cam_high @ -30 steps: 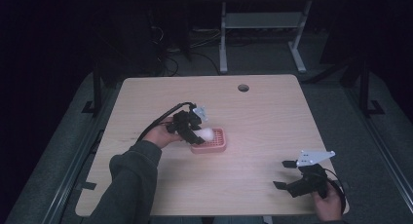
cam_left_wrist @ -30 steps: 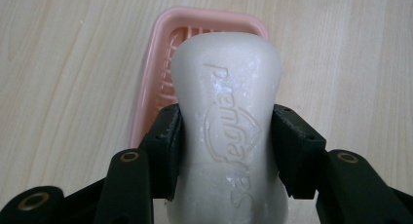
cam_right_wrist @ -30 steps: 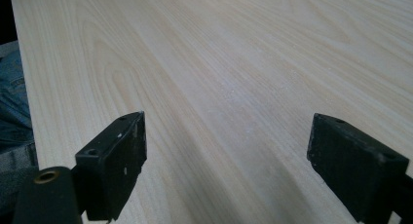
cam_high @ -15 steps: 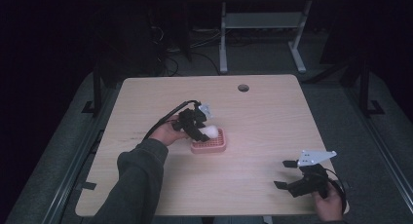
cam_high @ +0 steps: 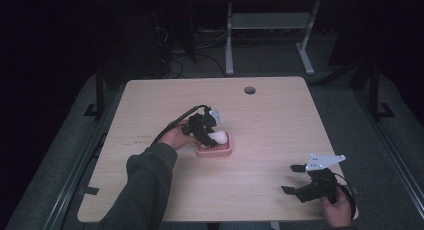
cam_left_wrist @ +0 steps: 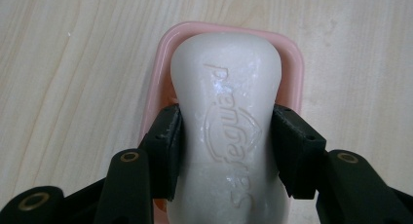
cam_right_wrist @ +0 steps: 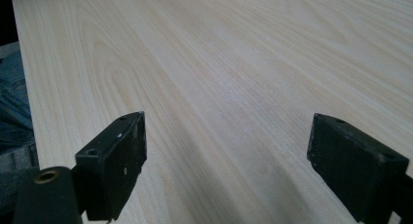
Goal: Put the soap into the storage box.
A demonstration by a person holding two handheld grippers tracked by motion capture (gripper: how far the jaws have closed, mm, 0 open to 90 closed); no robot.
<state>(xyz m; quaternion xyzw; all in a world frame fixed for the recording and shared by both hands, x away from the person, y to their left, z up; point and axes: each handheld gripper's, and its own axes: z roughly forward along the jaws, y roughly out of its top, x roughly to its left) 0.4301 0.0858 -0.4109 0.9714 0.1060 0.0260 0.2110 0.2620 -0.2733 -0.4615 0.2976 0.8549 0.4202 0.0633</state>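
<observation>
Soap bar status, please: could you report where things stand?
Left gripper shut on soap bar, over pink dish. Right gripper open, idle above table. Nothing obstructing.

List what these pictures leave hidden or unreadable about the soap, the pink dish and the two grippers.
- Soap bar: its near end is cut off by the bottom edge of the left gripper view.
- Pink dish: its floor is covered by the soap, so whether the bar rests on it cannot be told.
- Left gripper: in the high view it is too small and dark to show its jaws.
- Right gripper: its right jaw is cut off by that view's edge.
</observation>
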